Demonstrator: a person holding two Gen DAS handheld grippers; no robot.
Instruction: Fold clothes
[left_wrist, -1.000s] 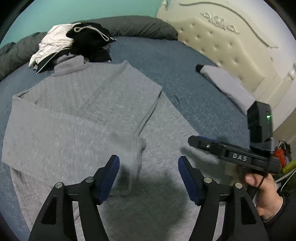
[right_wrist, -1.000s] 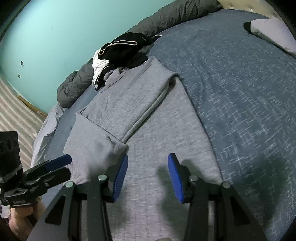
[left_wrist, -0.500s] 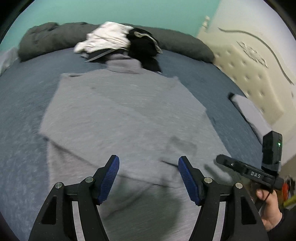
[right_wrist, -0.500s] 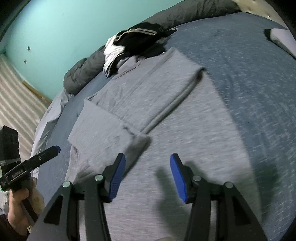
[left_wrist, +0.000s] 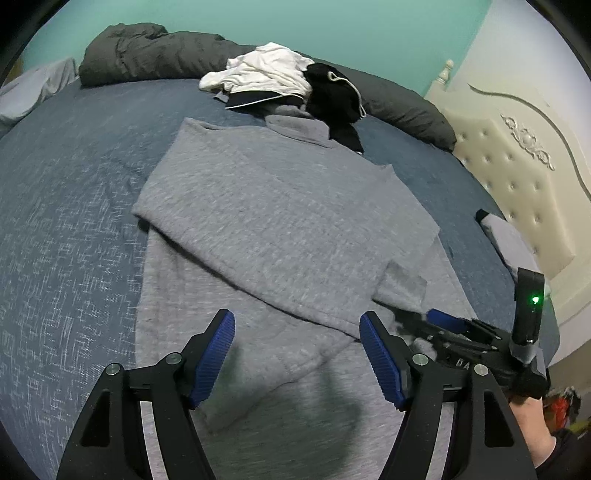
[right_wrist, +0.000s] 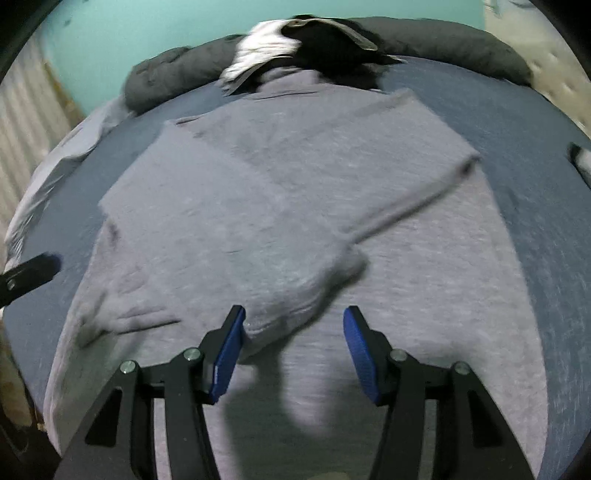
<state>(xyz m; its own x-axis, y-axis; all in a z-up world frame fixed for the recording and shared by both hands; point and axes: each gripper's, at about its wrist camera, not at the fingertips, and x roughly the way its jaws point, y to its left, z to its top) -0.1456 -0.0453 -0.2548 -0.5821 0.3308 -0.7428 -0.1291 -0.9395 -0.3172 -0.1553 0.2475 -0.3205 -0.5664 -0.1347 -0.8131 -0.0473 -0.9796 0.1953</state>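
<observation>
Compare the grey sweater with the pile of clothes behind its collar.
The grey sweater is spread flat with its sleeves folded across the body; the pile of clothes is crumpled in a heap. The sweater is one grey colour; the pile is white and black. Both lie on the blue bed.

The sweater (left_wrist: 280, 218) is heather grey, on a bed (left_wrist: 66, 229) of dark blue flecked with white. Behind it lie white and black clothes (left_wrist: 288, 79) and a charcoal duvet (left_wrist: 147, 51). The wall (left_wrist: 332, 26) is teal (headboard (left_wrist: 517, 173) cream, tufted). Both claws' pads (left_wrist: 380, 360) are blue.
</observation>
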